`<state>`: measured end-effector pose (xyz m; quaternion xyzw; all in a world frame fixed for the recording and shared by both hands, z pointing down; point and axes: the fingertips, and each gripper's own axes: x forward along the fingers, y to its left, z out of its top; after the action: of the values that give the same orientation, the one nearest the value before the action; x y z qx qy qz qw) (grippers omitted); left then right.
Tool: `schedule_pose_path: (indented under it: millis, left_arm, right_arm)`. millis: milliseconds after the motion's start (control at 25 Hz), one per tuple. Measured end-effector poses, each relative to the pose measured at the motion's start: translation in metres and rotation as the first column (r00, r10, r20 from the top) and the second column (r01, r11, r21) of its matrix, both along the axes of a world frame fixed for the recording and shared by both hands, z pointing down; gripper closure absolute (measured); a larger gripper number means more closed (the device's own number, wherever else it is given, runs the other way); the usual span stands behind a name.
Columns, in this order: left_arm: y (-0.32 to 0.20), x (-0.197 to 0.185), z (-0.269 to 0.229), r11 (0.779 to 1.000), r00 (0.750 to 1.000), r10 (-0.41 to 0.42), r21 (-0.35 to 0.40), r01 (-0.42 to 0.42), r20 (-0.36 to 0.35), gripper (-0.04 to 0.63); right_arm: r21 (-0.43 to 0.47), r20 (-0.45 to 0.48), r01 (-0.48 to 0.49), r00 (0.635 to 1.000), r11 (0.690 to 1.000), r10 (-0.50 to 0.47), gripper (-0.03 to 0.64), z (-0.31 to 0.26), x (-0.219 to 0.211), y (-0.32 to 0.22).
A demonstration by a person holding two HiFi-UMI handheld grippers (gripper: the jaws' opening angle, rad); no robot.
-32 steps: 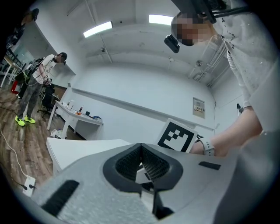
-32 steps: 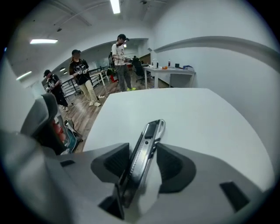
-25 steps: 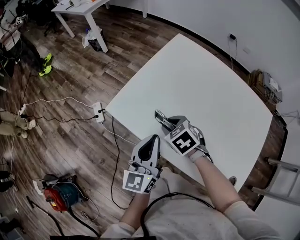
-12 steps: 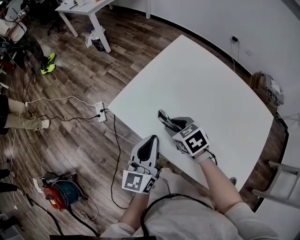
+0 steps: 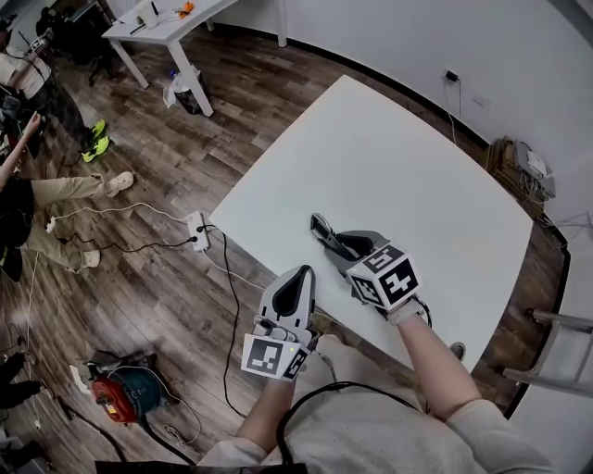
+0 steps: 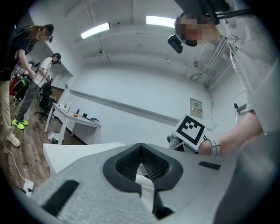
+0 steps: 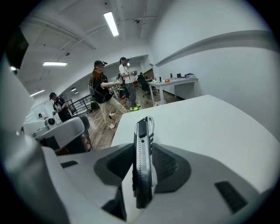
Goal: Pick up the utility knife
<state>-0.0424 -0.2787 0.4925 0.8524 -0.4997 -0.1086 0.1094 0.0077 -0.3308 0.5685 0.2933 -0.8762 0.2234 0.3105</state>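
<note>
The utility knife [image 5: 324,233], grey and black with a notched slider, stands on edge between the pads of my right gripper [image 5: 338,245] just above the white table [image 5: 398,157], near its front edge. In the right gripper view the knife [image 7: 142,153] sticks out forward past the jaws, and the right gripper [image 7: 143,168] is shut on it. My left gripper [image 5: 296,282] hangs off the table's near edge, over the floor, pointing level. Its pads [image 6: 131,164] meet with nothing between them. The right gripper's marker cube [image 6: 190,130] shows in the left gripper view.
A power strip [image 5: 197,231] and cables lie on the wood floor left of the table. A red machine [image 5: 120,393] sits at the lower left. A white desk [image 5: 157,18] and people stand at the far left. A metal frame [image 5: 556,356] is at the right.
My right gripper has risen a little with the knife and rolled, so its marker cube now faces up more. The left gripper has stayed where it was.
</note>
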Motion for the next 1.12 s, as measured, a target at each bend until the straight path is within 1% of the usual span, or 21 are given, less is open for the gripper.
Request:
schedule_pose_path:
  millis: [280,400,560,640,960,1120]
  left_arm:
    - [0.010,0.010,-0.017,0.999,1.000,0.029,0.014,-0.029,-0.002,0.589]
    - [0.013,0.015,-0.029,0.999,0.999,0.039,0.025,-0.039,-0.003,0.589]
    - [0.019,0.019,-0.049,0.998,0.999,0.045,0.047,-0.045,-0.001,0.589]
    - [0.022,0.020,-0.059,0.997,0.999,0.046,0.059,-0.046,0.003,0.589]
    - [0.033,0.019,-0.094,0.994,0.999,0.038,0.104,-0.041,0.032,0.589]
    - [0.039,0.026,-0.110,0.991,0.999,0.030,0.126,-0.035,0.043,0.589]
  right_arm:
    - [0.033,0.086,-0.049,0.995,0.998,0.046,0.483,-0.040,0.011,0.010]
    - [0.022,0.156,-0.082,0.985,0.996,0.077,0.483,-0.059,0.015,0.016]
    - [-0.007,0.298,-0.121,0.947,0.993,0.117,0.483,-0.093,0.022,0.025]
    - [-0.012,0.350,-0.132,0.928,0.991,0.128,0.483,-0.110,0.025,0.031]
    - [0.043,0.420,-0.161,0.898,0.986,0.128,0.483,-0.157,0.037,0.053]
    - [0.041,0.493,-0.186,0.859,0.982,0.142,0.483,-0.174,0.052,0.062]
